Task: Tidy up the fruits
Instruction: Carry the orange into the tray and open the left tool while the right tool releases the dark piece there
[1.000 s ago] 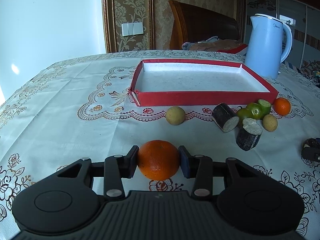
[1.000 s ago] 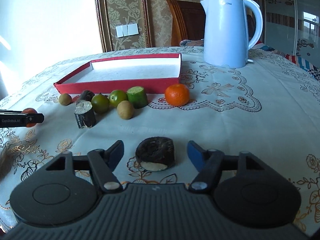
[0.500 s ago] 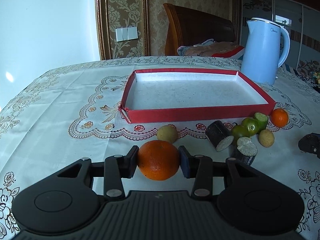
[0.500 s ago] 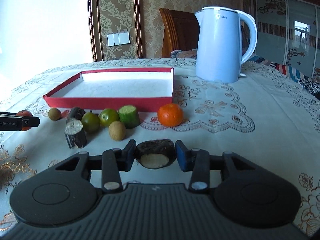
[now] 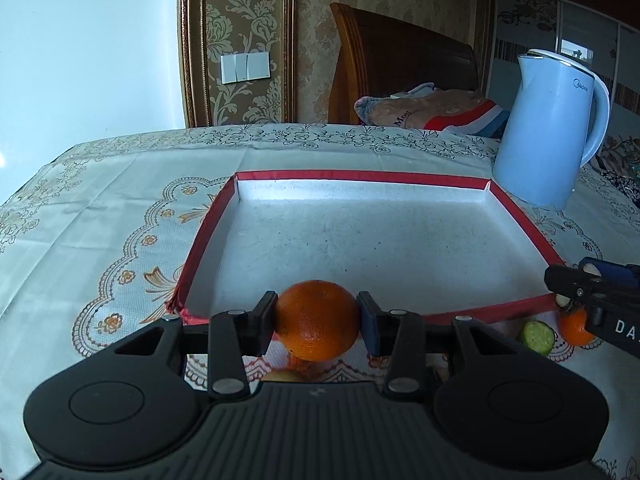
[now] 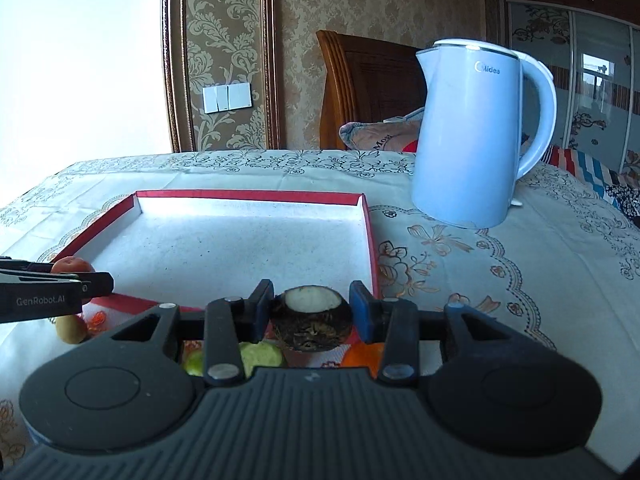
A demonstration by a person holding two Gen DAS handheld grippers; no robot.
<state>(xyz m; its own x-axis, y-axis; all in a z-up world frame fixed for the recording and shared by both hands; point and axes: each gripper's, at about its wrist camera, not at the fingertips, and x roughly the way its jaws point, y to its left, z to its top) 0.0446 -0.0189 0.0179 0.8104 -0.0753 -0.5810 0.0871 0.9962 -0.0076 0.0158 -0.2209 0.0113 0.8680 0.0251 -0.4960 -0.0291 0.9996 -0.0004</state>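
Left gripper (image 5: 317,326) clamped round orange (image 5: 317,326), right gripper (image 6: 312,318) clamped dark-skinned white-fleshed chunk (image 6: 312,318), both at near wall of shallow red-rimmed tray (image 5: 516,210). Tray held nothing; remaining fruit outside it.

round orange fruit (image 5: 317,326): bright orange, finely speckled | dark rough-skinned root piece (image 6: 312,322): brown-black skin, cream-white cut face | shallow cardboard tray (image 5: 516,210): red rim, speckled white floor | embroidered tablecloth (image 5: 100,216): cream, gold-and-orange floral scrollwork | plastic electric kettle (image 6: 466,136): pale blue | cut green fruit (image 5: 536,337): light green face
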